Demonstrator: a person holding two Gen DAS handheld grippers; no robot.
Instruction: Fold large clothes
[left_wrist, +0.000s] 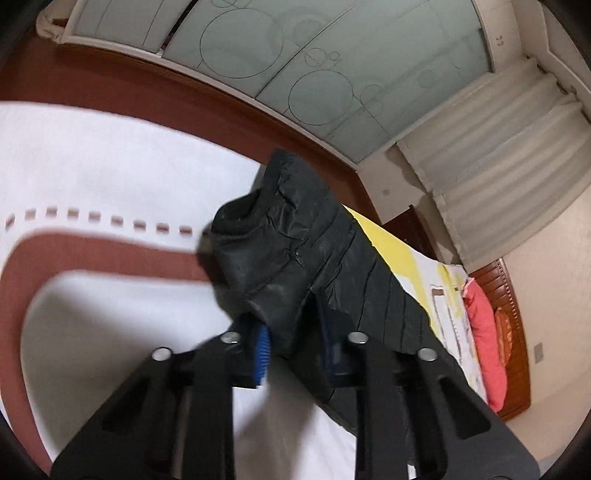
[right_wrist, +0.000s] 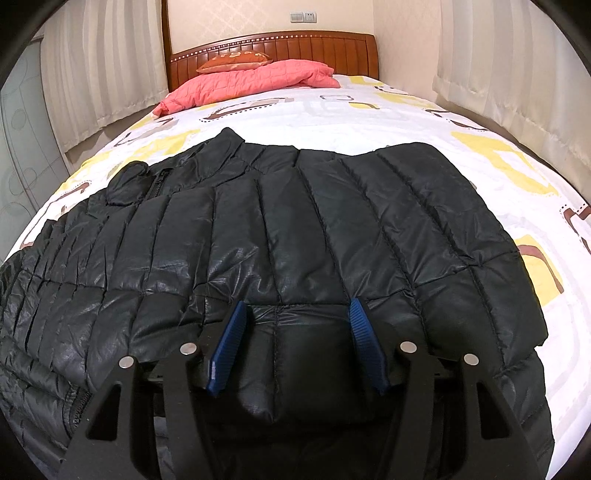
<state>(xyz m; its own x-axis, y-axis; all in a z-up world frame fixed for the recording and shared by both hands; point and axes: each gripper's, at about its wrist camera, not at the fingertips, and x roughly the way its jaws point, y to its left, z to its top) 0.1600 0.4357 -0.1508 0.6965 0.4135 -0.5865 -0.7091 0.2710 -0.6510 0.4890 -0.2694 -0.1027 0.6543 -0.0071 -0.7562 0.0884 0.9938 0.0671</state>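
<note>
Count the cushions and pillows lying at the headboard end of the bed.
2: a long pink quilted pillow across the head of the bed, and a small orange embroidered cushion behind it against the wooden headboard. Others may be hidden.

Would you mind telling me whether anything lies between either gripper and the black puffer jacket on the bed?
Nothing visible does. The left gripper already has a fold of the black puffer jacket between its fingers, and the right gripper sits directly on the jacket, a padded bulge between its blue pads.
</note>
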